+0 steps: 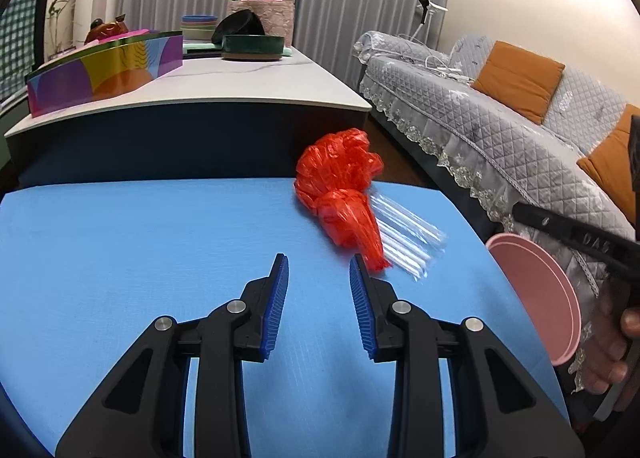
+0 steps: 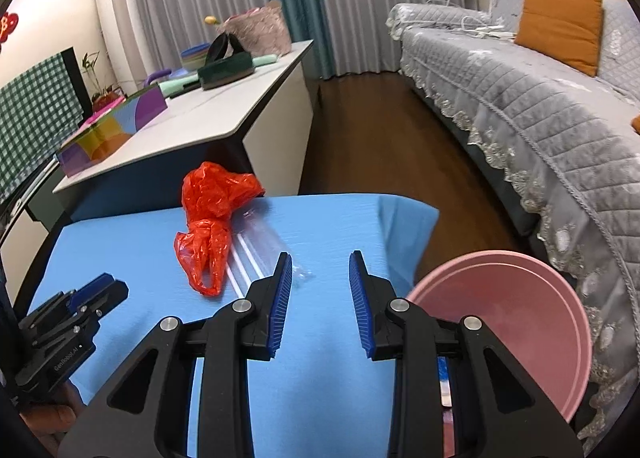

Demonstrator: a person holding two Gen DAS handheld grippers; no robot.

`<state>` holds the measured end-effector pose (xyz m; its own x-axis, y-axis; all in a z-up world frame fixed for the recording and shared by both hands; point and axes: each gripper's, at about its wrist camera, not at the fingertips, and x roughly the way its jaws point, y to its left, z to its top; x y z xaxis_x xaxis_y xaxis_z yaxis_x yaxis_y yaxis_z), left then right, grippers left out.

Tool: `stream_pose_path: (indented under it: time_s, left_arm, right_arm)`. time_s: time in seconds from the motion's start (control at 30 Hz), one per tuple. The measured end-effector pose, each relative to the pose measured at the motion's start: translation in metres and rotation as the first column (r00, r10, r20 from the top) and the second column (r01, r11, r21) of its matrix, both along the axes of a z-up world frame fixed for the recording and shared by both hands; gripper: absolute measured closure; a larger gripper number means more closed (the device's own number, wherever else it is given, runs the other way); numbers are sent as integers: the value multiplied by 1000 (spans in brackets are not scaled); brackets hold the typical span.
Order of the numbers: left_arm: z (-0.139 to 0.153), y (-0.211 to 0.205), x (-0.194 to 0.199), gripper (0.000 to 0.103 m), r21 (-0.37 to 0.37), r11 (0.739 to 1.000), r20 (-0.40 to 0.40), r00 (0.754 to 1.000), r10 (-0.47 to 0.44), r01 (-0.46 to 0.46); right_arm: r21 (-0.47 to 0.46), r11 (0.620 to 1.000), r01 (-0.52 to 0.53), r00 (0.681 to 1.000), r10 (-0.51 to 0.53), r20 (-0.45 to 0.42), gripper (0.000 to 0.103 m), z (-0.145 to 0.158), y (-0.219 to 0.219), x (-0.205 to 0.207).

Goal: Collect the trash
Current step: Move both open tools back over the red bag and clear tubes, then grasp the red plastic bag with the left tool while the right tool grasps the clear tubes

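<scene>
A crumpled red plastic bag (image 1: 340,186) lies on the blue-covered table (image 1: 140,258), near its far edge. Next to it is a clear wrapper holding white straws (image 1: 404,234). My left gripper (image 1: 319,260) hovers open just short of the bag's tail, with nothing between its pads. In the right wrist view the red bag (image 2: 212,218) and the clear wrapper (image 2: 260,250) are ahead and to the left. My right gripper (image 2: 319,258) stands open over the cloth, its left finger beside the wrapper's end. A pink basin (image 2: 508,318) sits low beside the table's right edge.
A white side table (image 1: 240,82) behind holds a colourful box (image 1: 100,74), bowls and a basket. A grey quilted sofa (image 2: 540,118) with orange cushions runs along the right, across a strip of wooden floor (image 2: 372,130). The left gripper (image 2: 108,288) shows at lower left.
</scene>
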<state>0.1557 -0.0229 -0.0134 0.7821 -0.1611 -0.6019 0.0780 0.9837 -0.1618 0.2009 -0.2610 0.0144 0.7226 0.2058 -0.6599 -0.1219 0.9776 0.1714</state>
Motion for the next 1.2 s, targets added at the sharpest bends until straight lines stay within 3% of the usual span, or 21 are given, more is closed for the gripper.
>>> stream_pose_path:
  time_s: [0.33,0.8,0.9,1.0,1.07,1.2]
  left_arm:
    - [-4,-8,31,71,-57,997,10,999,-48,49]
    - [-17,-23,69,71,-142,988,-61,995,-73,63]
    - [-18,-25,72,72,-139,988,-70,994,-80,69]
    - [-19,-27,74,90,-137,987,-81,993,-91,79]
    - [-19,-25,74,99,-132,989,-85,993,-82,70]
    - [-11,-21,67,100,-113,993,-72,996,-54,45]
  right_arm:
    - [-6,998,-68,996,68,-65,70,-31,24,34]
    - [-15,993,-119,982,116,-150,66,-59,46,58]
    - [-34,991,-130,980,124,-154,74,-60,49,58]
    - [-52,988,-146,980,137,-146,93,-59,52,54]
    - [-60,987,-152,981,143,-133,98,-56,53,51]
    - [-69,986,-152,983,144,-114,99,-47,50,44]
